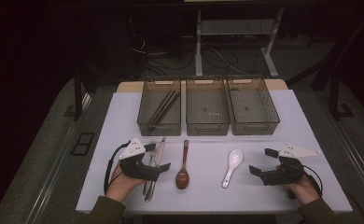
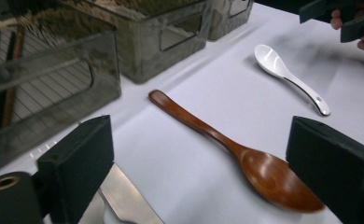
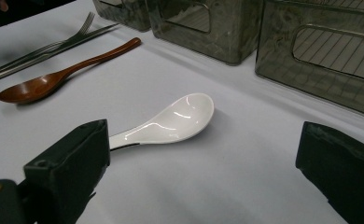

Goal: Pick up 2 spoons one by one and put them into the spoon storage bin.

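A: Where do the grippers stand?

B: The left gripper (image 1: pixel 160 159) hangs spread over the fork (image 1: pixel 150 161) and knife (image 1: pixel 157 156), with nothing between its jaws; the wooden spoon (image 2: pixel 245 156) lies just beside it on the worktop (image 1: pixel 208 186). The right gripper (image 1: pixel 260 163) is also spread and empty, near the white spoon (image 3: pixel 171 120).

A: How should the pick go?

B: Probably centre the jaws across one handle, lower squarely, then close. The bins (image 1: pixel 207 112) stand behind.

Looking down from high over the surface (image 1: pixel 124 112); two low, close views sharing the white spoon (image 2: pixel 287 77) centre-frame.
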`<state>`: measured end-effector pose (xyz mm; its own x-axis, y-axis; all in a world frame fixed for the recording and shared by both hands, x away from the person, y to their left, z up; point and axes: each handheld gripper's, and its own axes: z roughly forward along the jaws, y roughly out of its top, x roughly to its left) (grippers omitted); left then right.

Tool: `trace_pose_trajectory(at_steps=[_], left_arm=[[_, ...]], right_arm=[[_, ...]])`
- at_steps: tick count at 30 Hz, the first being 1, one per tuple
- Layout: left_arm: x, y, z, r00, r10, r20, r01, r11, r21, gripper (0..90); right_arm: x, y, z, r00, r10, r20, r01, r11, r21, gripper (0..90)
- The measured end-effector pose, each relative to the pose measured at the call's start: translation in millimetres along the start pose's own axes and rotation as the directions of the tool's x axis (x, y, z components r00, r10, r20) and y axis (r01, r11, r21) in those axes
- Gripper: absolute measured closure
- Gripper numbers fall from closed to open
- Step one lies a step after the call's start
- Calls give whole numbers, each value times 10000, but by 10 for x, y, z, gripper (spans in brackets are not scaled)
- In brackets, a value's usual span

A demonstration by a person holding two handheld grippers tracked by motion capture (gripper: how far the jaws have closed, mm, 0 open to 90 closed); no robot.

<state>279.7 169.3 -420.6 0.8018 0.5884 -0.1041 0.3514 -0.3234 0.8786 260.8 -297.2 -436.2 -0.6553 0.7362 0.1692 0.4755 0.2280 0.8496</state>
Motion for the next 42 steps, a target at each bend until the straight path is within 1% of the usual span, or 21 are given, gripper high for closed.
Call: trace_pose_trajectory(at_steps=[4, 5, 6, 8, 9, 10, 12, 14, 15, 17, 20, 23, 26, 28, 30, 32, 34, 35, 38, 42], left_arm=[[-15, -47, -5, 10000, -46, -6, 46, 9998, 195, 46], [-24, -52, -1, 10000, -70, 27, 70, 9998, 182, 50], [-31, -52, 1, 9999, 21, 130, -24, 9996, 275, 72], [-60, -52, 19, 9996, 189, 198, -197, 9990, 407, 159], [-70, -53, 28, 9991, 278, 309, -294, 9982, 523, 185], [-83, -57, 38, 9988, 327, 361, -350, 9972, 654, 237], [-94, -61, 60, 9989, 249, 399, -281, 9961, 839, 321], [-88, -55, 81, 9984, 139, 540, -188, 9956, 918, 425], [-88, -51, 99, 9985, 110, 529, -163, 9947, 1016, 481], [-84, -41, 146, 9989, 135, 457, -188, 9930, 1168, 563], [-59, -9, 224, 9997, 59, 237, -93, 9897, 1430, 690], [-37, 26, 287, 9999, -34, 113, 17, 9887, 1500, 790], [-21, 54, 350, 10000, -61, 52, 52, 9863, 1649, 866], [-13, 70, 398, 9998, -176, -21, 177, 9833, 1811, 888], [-8, 81, 445, 9998, -145, -146, 172, 9795, 2007, 889], [-3, 95, 492, 9995, -197, -235, 241, 9775, 2093, 889], [6, 116, 544, 9988, -327, -352, 395, 9758, 2149, 889], [10, 127, 572, 9988, -316, -377, 391, 9747, 2199, 890], [17, 156, 660, 9986, -294, -450, 396, 9682, 2471, 890], [32, 168, 762, 9977, -360, -576, 503, 9613, 2708, 890]], right_arm=[[2, -3, 6, 10000, -31, 26, 31, 10000, 43, 26], [3, -3, 6, 10000, -31, 30, 31, 10000, 40, 26], [4, -3, 6, 10000, -33, 22, 33, 10000, 35, 26], [5, -3, 9, 10000, -32, 18, 32, 10000, 45, 26], [6, -3, 10, 10000, -28, 25, 28, 10000, 62, 26], [7, -3, 10, 10000, -26, 16, 26, 10000, 61, 26], [10, -3, 9, 10000, -21, -8, 21, 10000, 52, 26], [12, -5, 13, 10000, -27, 6, 26, 10000, 89, 26], [7, -4, 15, 10000, -33, 20, 33, 10000, 58, 26], [4, -2, 15, 10000, -71, 26, 71, 10000, 33, 26], [7, -3, 15, 10000, -80, 19, 80, 10000, 39, 26], [9, -3, 21, 10000, -63, 42, 63, 9999, 79, 26], [7, -4, 23, 10000, -76, 39, 75, 9999, 91, 26], [6, -5, 24, 10000, -54, 44, 53, 9999, 111, 26], [8, -5, 25, 10000, -57, 43, 56, 9999, 113, 26], [10, -6, 26, 10000, -78, 45, 77, 9999, 110, 26], [9, -6, 28, 9999, -105, 49, 105, 9999, 118, 26], [9, -6, 29, 9999, -102, 47, 101, 9999, 124, 26], [9, -6, 30, 9999, -95, 59, 95, 9999, 125, 26], [7, -7, 28, 9999, -84, 60, 84, 9999, 124, 26]])
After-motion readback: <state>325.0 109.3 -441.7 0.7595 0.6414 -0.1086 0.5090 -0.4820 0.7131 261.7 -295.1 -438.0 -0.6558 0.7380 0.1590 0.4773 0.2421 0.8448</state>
